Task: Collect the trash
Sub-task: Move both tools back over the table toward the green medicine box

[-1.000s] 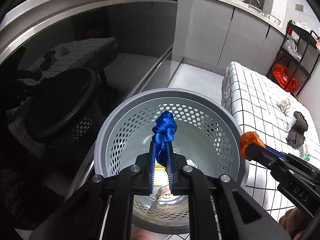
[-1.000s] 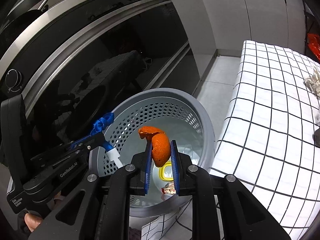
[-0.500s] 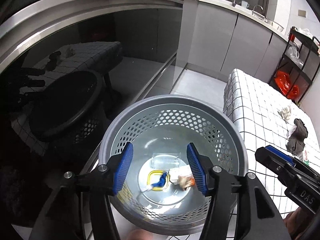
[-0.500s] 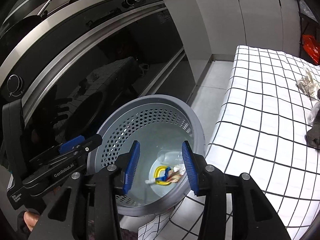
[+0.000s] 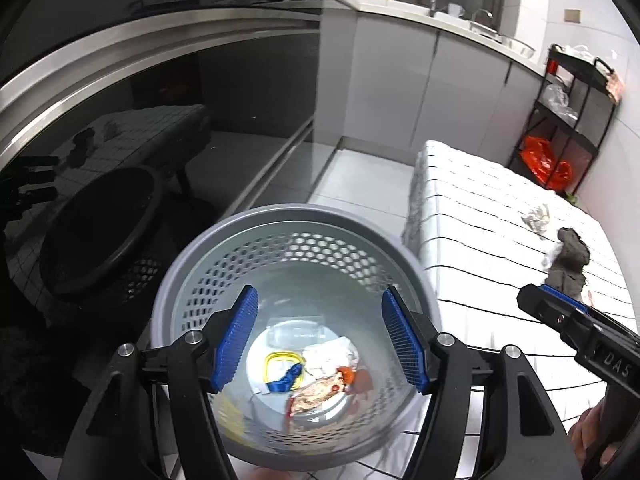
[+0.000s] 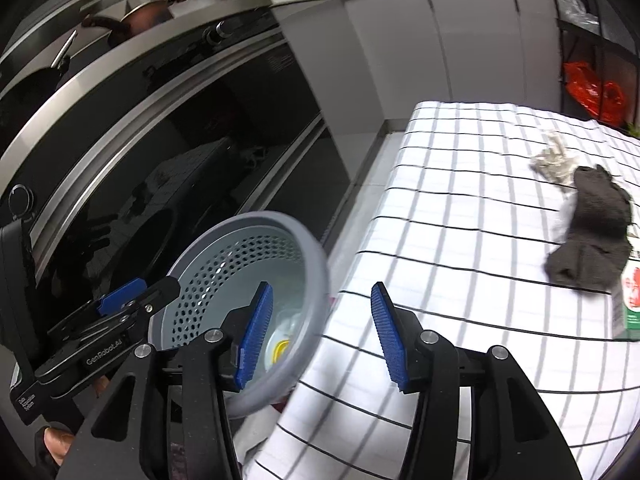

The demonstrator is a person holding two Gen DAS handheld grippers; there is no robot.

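Observation:
A grey perforated basket (image 5: 192,280) stands on the floor beside the table; it also shows in the right wrist view (image 6: 316,256). Inside lie a blue knotted scrap (image 5: 286,376), an orange peel (image 5: 354,378), white paper (image 5: 332,356), a wrapper and a yellow ring. My left gripper (image 5: 318,342) is open and empty above the basket. My right gripper (image 6: 322,334) is open and empty over the basket's edge and the table's edge. On the checked tablecloth (image 6: 460,208) lie a dark cloth (image 6: 592,228), a crumpled tissue (image 6: 554,160) and a small carton (image 6: 632,300).
A dark oven front (image 6: 160,160) runs along the left. Grey cabinets (image 5: 400,80) stand behind. A black rack (image 5: 568,120) with a red bag (image 5: 544,160) stands at the far right. White floor tiles (image 5: 360,184) lie between table and cabinets.
Both grippers opened and dropped the blue scrap and the orange peel into the basket. The right gripper has since swung right toward the table.

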